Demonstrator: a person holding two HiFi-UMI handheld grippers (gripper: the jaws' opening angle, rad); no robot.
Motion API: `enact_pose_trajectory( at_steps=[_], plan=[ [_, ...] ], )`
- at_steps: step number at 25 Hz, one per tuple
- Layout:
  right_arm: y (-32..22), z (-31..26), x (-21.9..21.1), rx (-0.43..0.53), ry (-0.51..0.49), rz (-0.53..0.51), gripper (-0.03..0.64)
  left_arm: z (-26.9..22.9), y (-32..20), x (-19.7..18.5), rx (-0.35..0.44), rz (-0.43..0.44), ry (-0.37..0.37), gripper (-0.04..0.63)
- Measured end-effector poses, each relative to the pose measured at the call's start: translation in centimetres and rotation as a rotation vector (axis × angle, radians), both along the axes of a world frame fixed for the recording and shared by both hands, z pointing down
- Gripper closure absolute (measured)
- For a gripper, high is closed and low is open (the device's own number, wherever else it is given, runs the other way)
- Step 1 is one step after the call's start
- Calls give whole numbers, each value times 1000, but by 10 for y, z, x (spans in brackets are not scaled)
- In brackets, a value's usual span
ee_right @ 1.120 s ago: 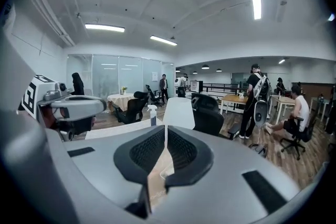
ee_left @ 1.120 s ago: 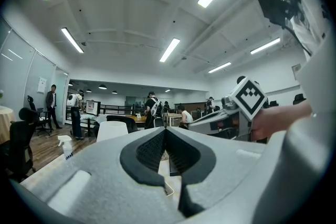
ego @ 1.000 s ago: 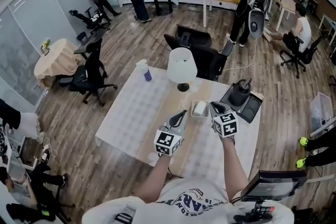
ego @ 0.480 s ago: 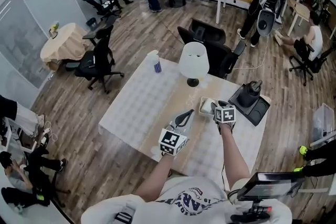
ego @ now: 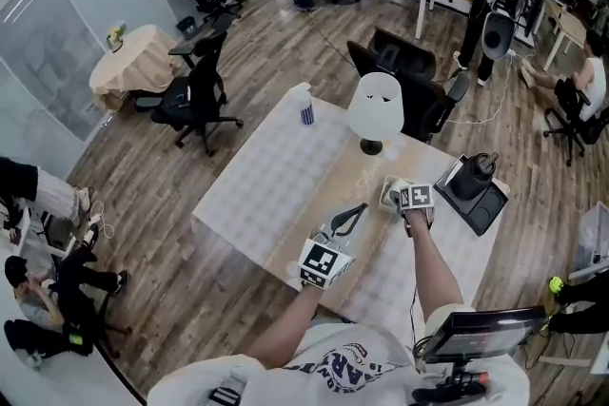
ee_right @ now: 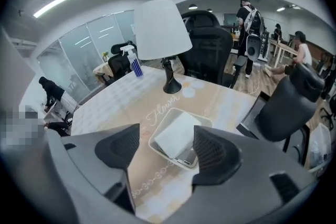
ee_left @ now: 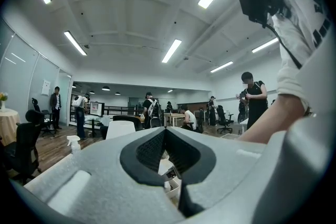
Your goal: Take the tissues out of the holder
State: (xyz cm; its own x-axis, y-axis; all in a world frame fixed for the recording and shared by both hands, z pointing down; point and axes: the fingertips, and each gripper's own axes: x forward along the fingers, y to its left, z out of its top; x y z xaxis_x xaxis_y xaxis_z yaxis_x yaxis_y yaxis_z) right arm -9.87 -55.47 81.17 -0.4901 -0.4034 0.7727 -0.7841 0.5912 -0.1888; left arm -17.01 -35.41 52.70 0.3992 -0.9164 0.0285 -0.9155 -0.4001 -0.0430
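Me: Right gripper [ego: 401,190] has come forward over the table [ego: 249,195] since a second ago, up to the holder [ego: 388,196]. Its jaws were shut then and are opening now.

Desk: Anything between them?

Me: Seen from the right gripper's [ee_right: 165,147] own view, the holder [ee_right: 153,144] sits in the gap between the two pads, a little ahead and lower down. The tissues [ee_right: 177,134] lie in it as a white folded stack that leans toward the left pad. Neither pad touches them, so nothing is gripped.

Desk: And the other hand?

Me: Left gripper [ego: 356,213] is behind and to the left of the right one, raised off the table and pointing forward. In the left gripper's [ee_left: 165,136] view the pads meet, so the jaws are closed on nothing.

Desk: What else is around the right jaws?

Me: Straight ahead, past the holder, stands the lamp [ee_right: 160,29] — white shade, dark foot. Ahead and left of the left pad is a spray bottle [ee_right: 134,63] near the far table edge. Off to the right of the right pad is a black pot [ee_right: 286,105]; I cannot tell what kind.
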Motion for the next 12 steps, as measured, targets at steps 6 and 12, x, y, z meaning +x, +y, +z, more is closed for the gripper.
enact_pose_trajectory(
  at_steps=[6, 12],
  plan=[
    [-11, 41, -11, -127, 7, 70, 299, 10, 3, 4, -19, 33, -6, 592],
    [-24, 66, -10, -192, 41, 142, 299, 4, -1, -1, 26, 52, 6, 592]
  ],
)
